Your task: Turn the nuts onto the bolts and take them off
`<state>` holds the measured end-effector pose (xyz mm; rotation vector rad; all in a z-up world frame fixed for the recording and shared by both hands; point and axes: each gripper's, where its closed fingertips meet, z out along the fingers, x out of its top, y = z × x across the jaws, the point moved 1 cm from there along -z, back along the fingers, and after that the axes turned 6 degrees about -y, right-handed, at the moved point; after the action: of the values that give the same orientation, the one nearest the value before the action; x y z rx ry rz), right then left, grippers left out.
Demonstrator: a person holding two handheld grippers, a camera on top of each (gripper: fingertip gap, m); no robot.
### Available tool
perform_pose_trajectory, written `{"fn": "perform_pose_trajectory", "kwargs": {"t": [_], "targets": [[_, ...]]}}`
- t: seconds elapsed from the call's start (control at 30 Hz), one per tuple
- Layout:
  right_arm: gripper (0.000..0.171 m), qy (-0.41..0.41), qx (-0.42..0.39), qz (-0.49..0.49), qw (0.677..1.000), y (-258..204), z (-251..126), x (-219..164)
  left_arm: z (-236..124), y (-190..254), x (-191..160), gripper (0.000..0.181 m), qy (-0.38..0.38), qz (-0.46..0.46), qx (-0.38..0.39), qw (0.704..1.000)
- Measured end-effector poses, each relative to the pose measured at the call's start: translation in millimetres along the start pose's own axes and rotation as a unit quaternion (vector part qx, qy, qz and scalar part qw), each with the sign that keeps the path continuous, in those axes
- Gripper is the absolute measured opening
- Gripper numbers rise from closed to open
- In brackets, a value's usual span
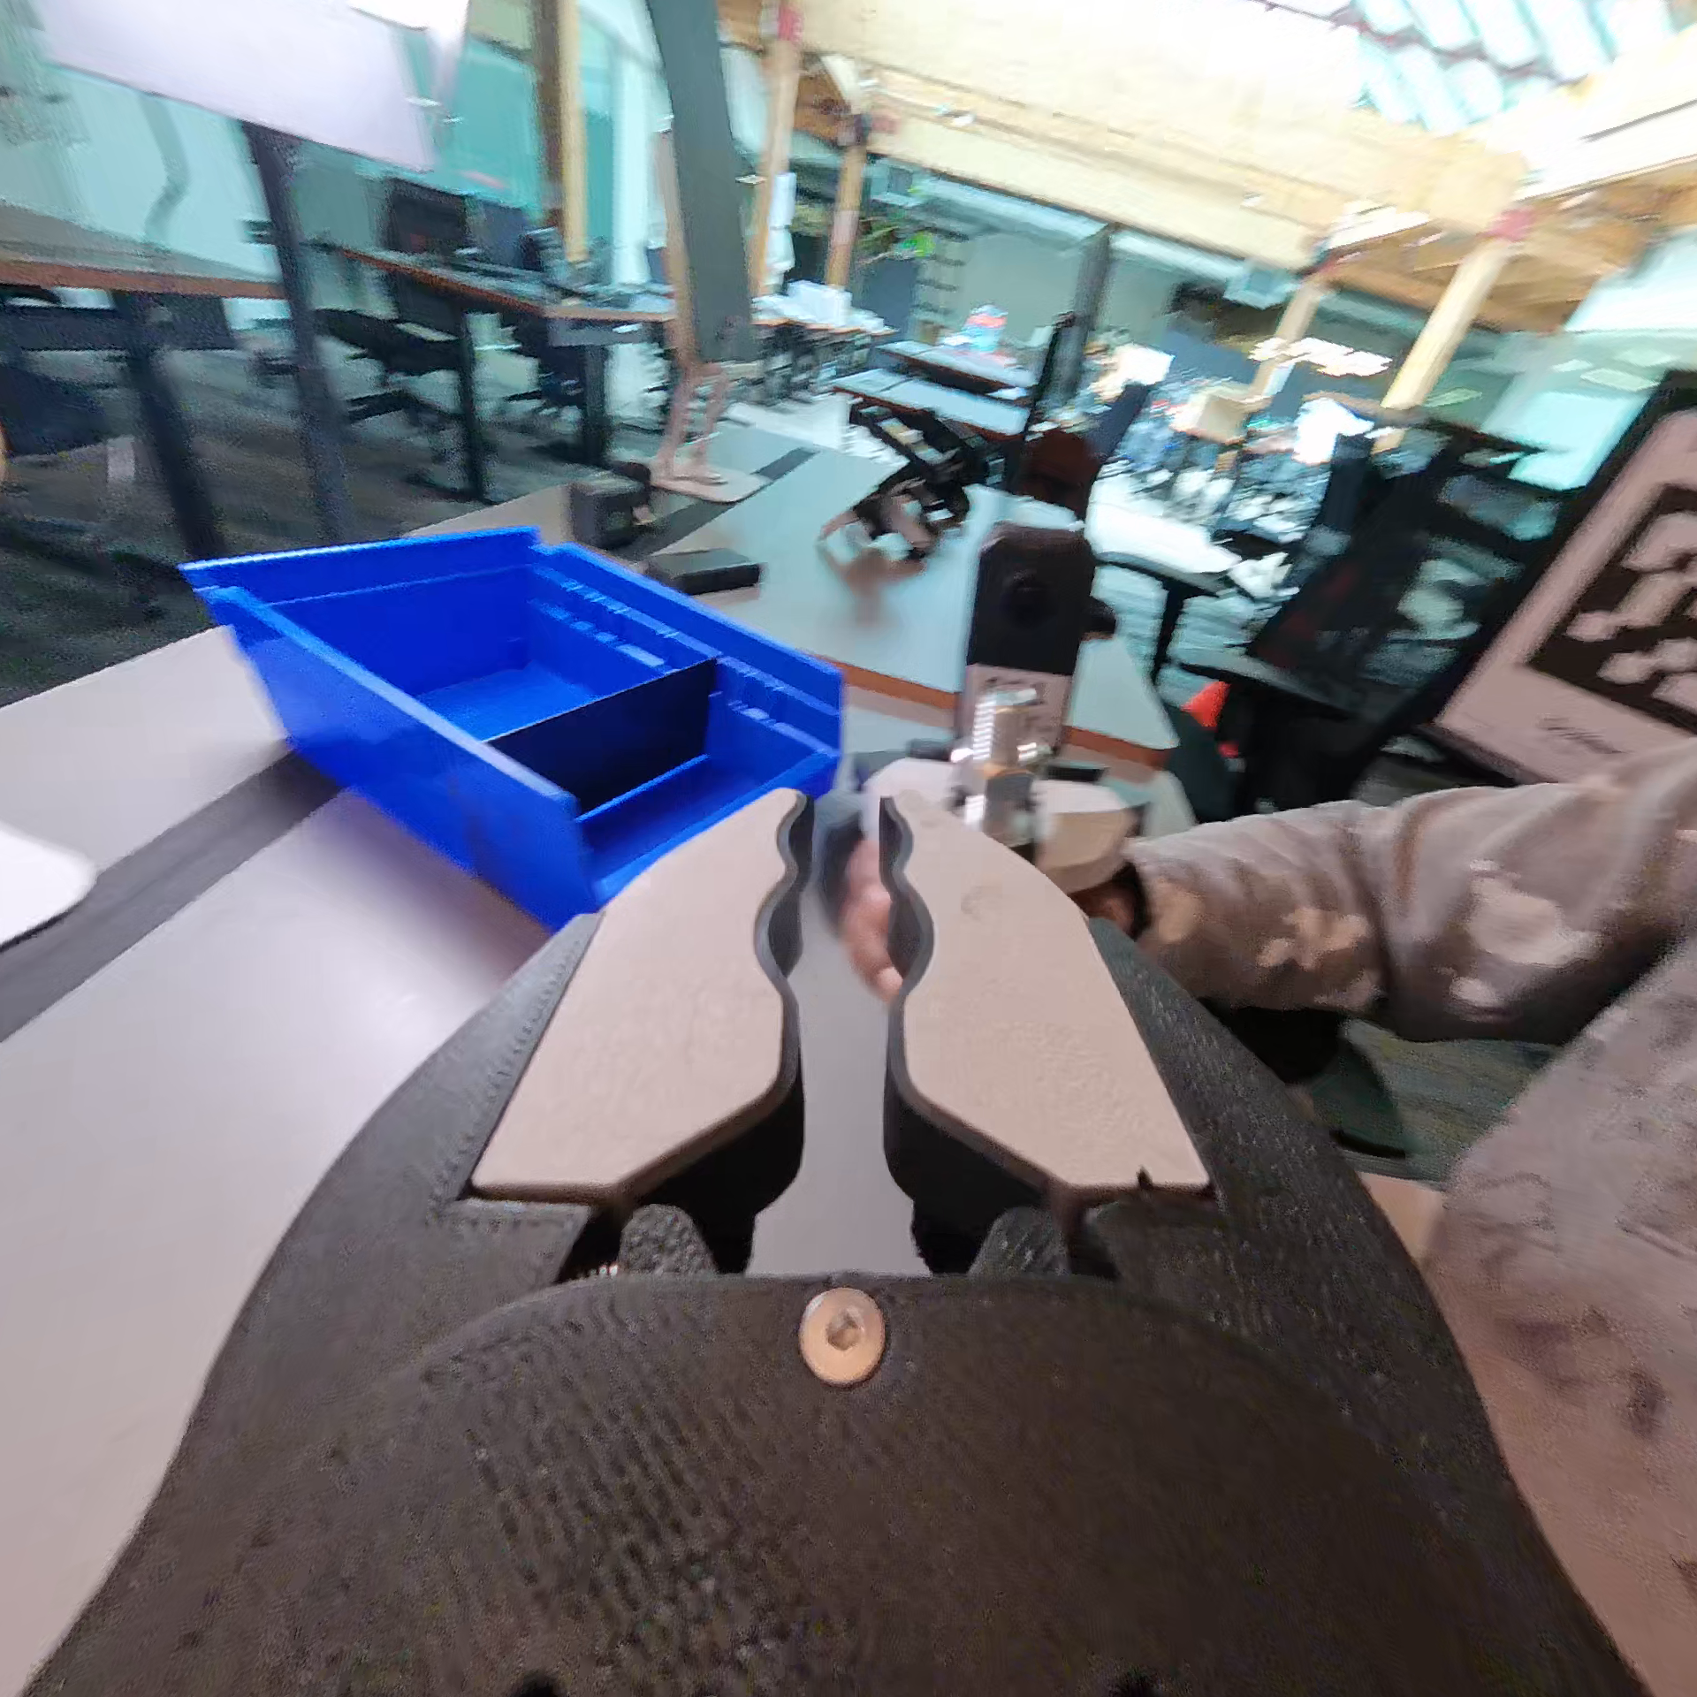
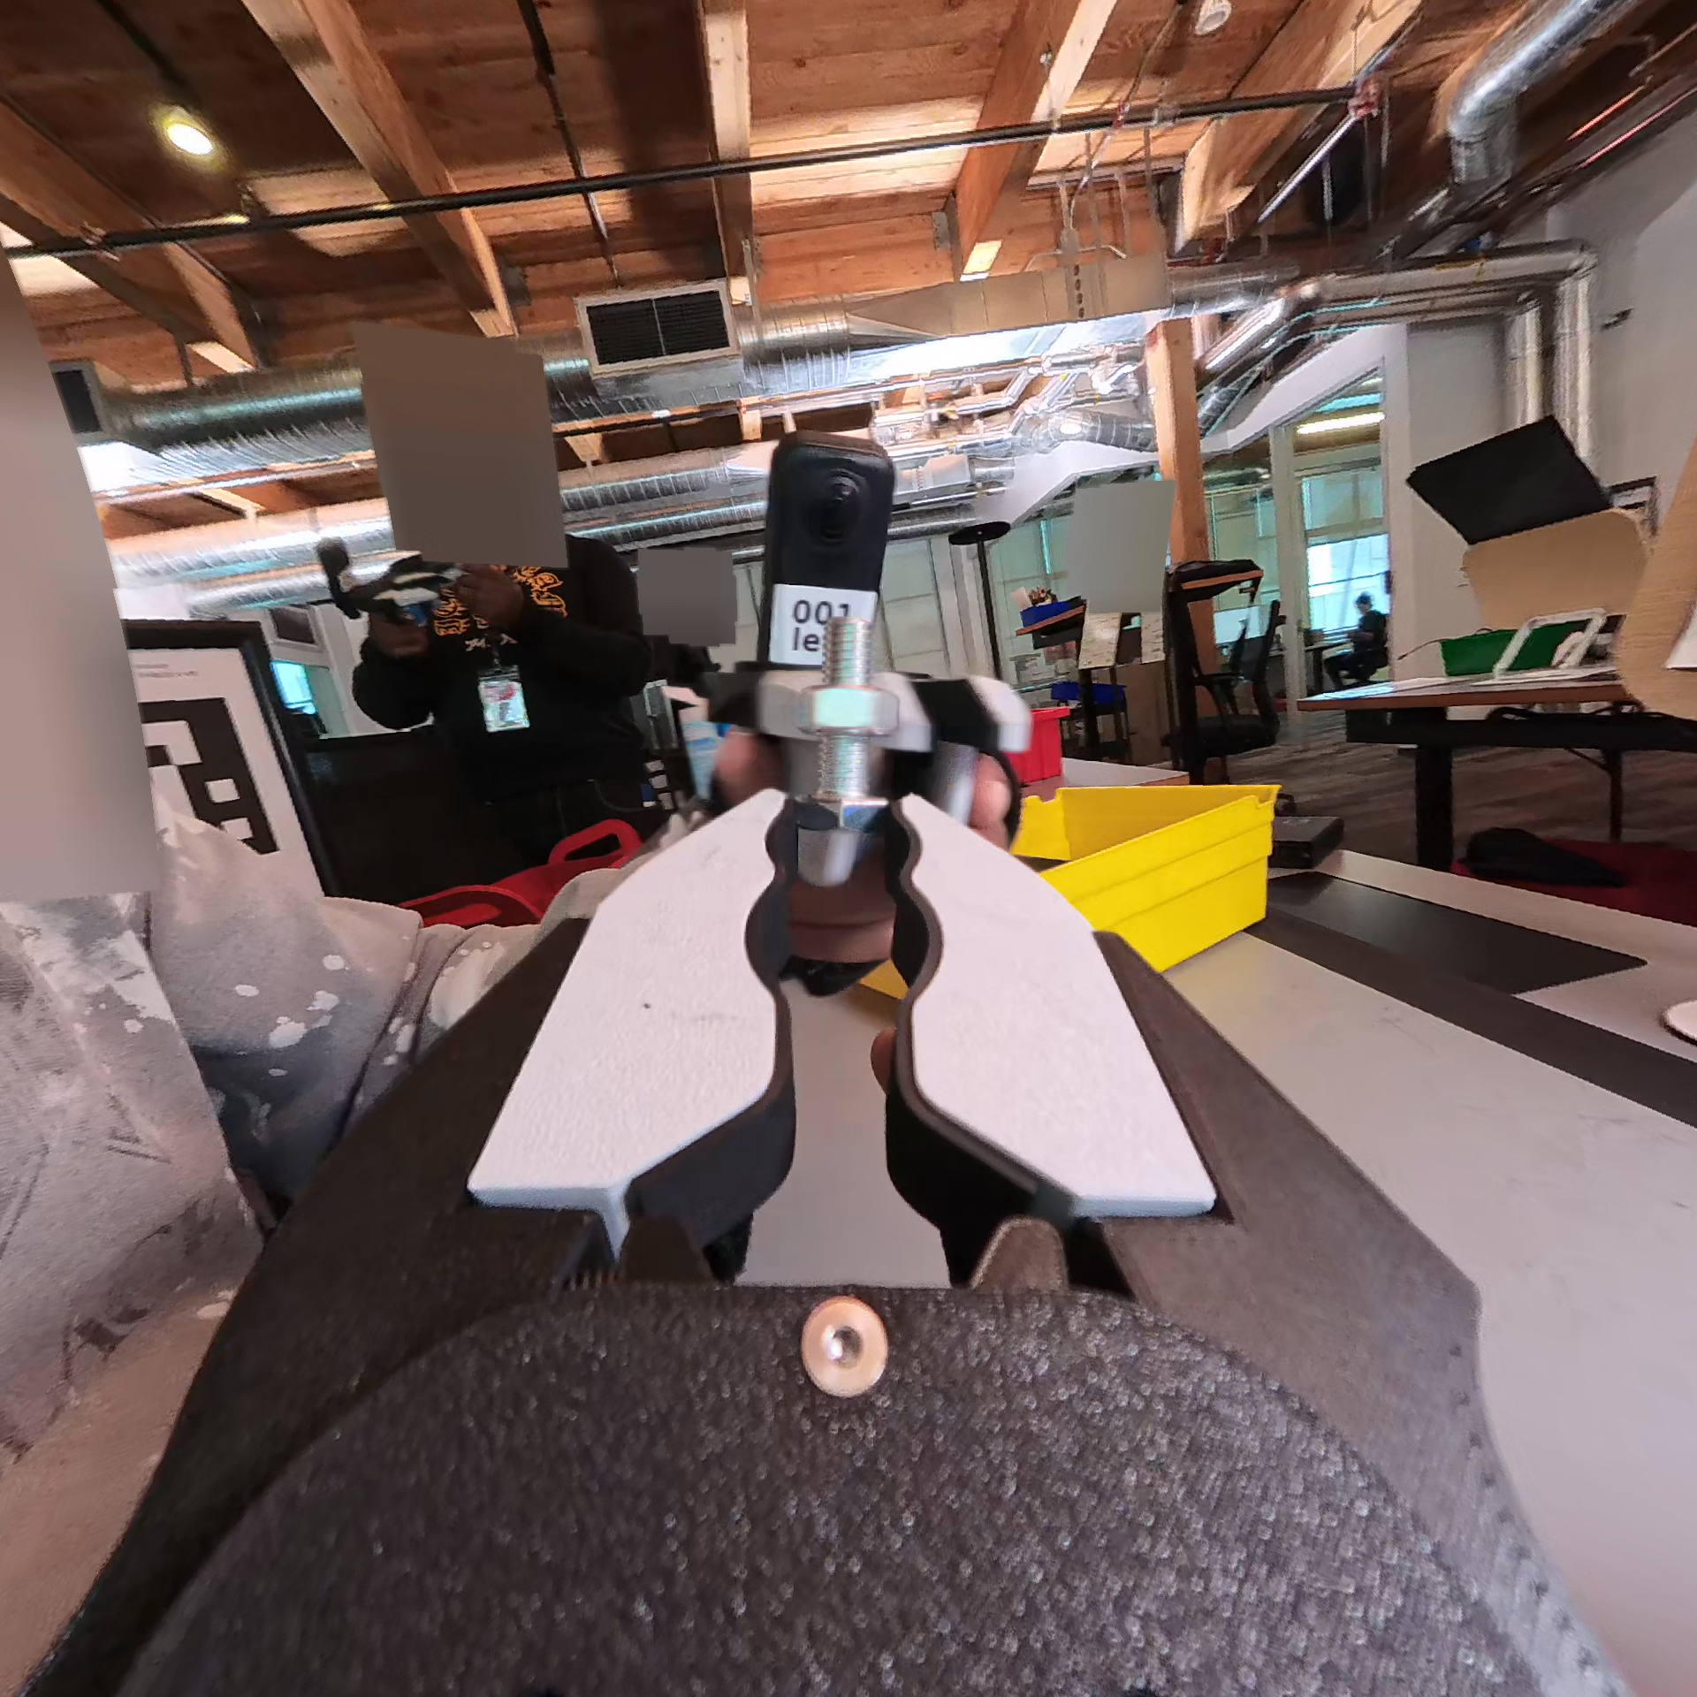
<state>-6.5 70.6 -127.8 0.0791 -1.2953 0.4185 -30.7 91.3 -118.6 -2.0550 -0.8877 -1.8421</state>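
Observation:
In the right wrist view my right gripper [image 2: 840, 822] is shut on the hex head of a silver bolt [image 2: 843, 762], which stands upright. A silver nut [image 2: 847, 712] sits partway up its thread. My left gripper [image 2: 863, 712] faces me just behind the nut, with its camera [image 2: 831, 523] above. In the left wrist view my left gripper [image 1: 843, 810] has a narrow gap between its fingers and holds nothing. The bolt [image 1: 1003, 725] shows just beyond and right of its tips, and this view is blurred.
A blue bin [image 1: 514, 698] with a dark divider stands on the grey table [image 1: 230, 1056] to the left. A yellow bin [image 2: 1166, 854] lies on the right and a red bin [image 2: 523, 886] on the left. A person in black [image 2: 514, 661] stands behind. My two grippers' fingertips are within a few centimetres of each other.

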Motion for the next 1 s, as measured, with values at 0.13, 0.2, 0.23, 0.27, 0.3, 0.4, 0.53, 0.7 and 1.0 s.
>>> {"fn": "perform_pose_trajectory", "kwargs": {"t": [0.13,0.2,0.23,0.27,0.3,0.4,0.53,0.7,1.0], "targets": [[0.018,-0.003,0.005,-0.010,1.000,-5,2,1,-5,-2,1,0.019,0.011,-0.004,-0.008,1.000],[0.018,-0.002,0.001,-0.006,1.000,-4,2,1,-6,6,6,0.025,0.026,0.000,-0.031,0.999],[0.018,-0.002,-0.003,-0.005,1.000,-3,2,0,-7,11,7,0.027,0.030,0.003,-0.044,0.999],[0.018,-0.002,-0.007,-0.005,1.000,-1,1,0,-6,16,8,0.031,0.031,0.004,-0.057,0.998],[0.018,-0.003,-0.010,-0.005,1.000,-1,2,0,-5,21,8,0.034,0.030,0.002,-0.070,0.997],[0.018,-0.008,-0.011,-0.008,1.000,-2,3,-1,1,24,4,0.034,0.016,0.004,-0.071,0.997],[0.018,0.006,0.001,-0.001,1.000,-3,-1,3,-3,-2,1,0.017,0.004,0.004,0.012,1.000],[0.018,0.000,-0.007,-0.006,1.000,0,0,2,-6,6,6,0.029,0.020,0.000,-0.024,1.000],[0.018,0.000,-0.015,0.004,1.000,3,1,-1,0,11,0,0.025,0.001,-0.012,-0.045,0.999]]}}
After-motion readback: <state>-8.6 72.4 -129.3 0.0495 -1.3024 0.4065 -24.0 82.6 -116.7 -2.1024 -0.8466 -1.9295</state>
